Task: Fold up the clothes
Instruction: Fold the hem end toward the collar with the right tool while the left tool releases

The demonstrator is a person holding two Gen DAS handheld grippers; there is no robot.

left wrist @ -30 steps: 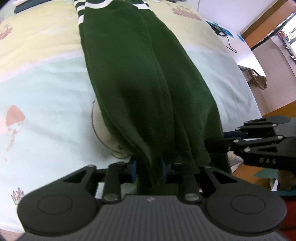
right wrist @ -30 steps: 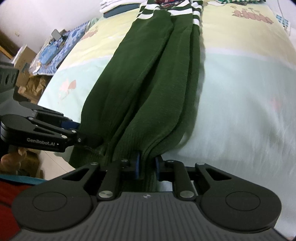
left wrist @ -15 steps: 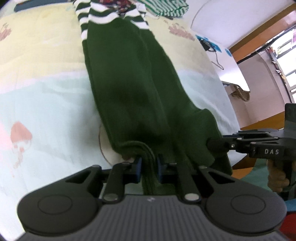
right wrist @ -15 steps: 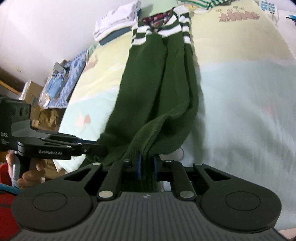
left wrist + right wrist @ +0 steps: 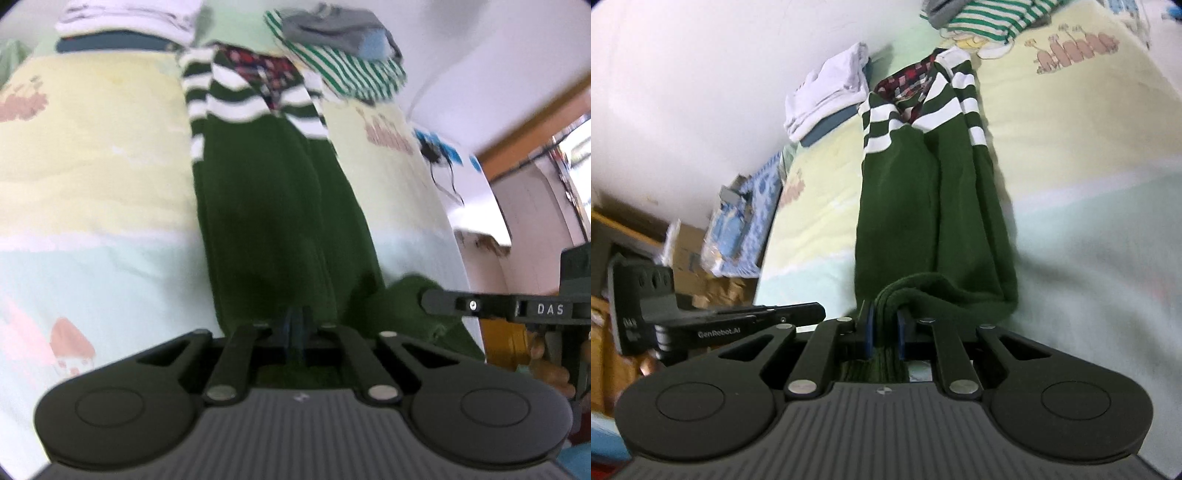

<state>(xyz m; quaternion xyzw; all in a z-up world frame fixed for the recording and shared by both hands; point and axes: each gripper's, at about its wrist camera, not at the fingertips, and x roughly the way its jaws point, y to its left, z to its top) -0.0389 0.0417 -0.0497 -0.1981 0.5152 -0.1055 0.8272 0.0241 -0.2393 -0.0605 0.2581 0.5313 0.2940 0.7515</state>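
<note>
A dark green sweater [image 5: 273, 221] is being held lengthwise on a bed, over a pastel sheet [image 5: 92, 177] printed with pale yellow and mint bands. Its near hem is being gripped at two spots. The left tool [image 5: 294, 325] is being kept narrow, its blue pads pinched onto a fold of the green knit at the hem. The right tool [image 5: 885, 325] is likewise being kept narrow, a thick bunch of ribbed hem [image 5: 905, 291] being clamped between its pads. In the left wrist view the right tool [image 5: 424, 301] is being seen from the side, its tip pressed into the sweater's right corner; in the right wrist view the left tool [image 5: 818, 312] is being seen just beside the sweater's left edge.

The sweater's far end, banded in white stripes [image 5: 886, 125], is being left flat on the sheet, with a red checked lining [image 5: 905, 83] showing at the neck. Beyond it, a folded white garment [image 5: 827, 92] and a green-and-white striped garment [image 5: 993, 18] are being kept against the wall. Cardboard boxes [image 5: 698, 266] are being seen beside the bed in the right wrist view.
</note>
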